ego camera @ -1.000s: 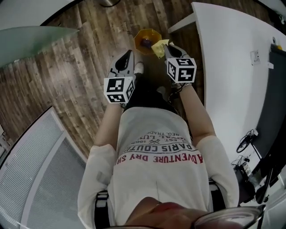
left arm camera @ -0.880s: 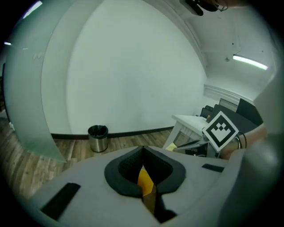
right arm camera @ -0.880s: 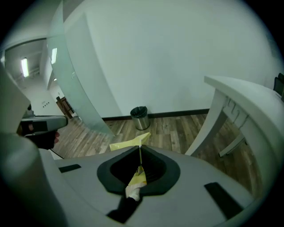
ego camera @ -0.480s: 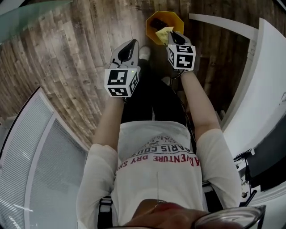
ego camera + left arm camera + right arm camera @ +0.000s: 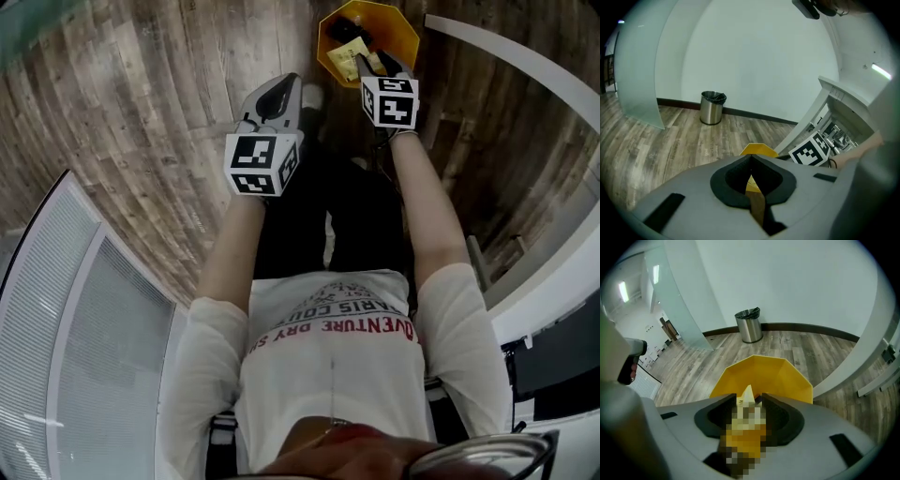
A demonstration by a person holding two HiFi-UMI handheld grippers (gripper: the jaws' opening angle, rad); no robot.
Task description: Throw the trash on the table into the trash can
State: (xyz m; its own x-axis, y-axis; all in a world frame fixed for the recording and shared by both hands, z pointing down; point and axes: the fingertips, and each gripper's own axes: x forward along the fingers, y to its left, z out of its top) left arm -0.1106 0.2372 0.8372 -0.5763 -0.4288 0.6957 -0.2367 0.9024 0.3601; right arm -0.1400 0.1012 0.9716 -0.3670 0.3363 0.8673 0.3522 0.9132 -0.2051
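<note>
the yellowish wrapper [image 5: 746,393] sits between my right gripper's [image 5: 750,400] jaws, long axis along them, pointed end aimed over the yellow trash can [image 5: 759,373]. those jaws have just been opening and stand apart. my right arm reaches steeply down. the left gripper [image 5: 750,159] beside it is clenched on nothing.

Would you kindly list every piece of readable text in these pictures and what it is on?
"ADVENTURE DRY SH": red, upside down on the person's shirt, cut off.
"PARIS COUT": grey, beside it, also cut off.
Smaller shirt lines: too small to read.
Print on the yellow paper scrap: too blurred.
Marker cubes: patterns only.
</note>
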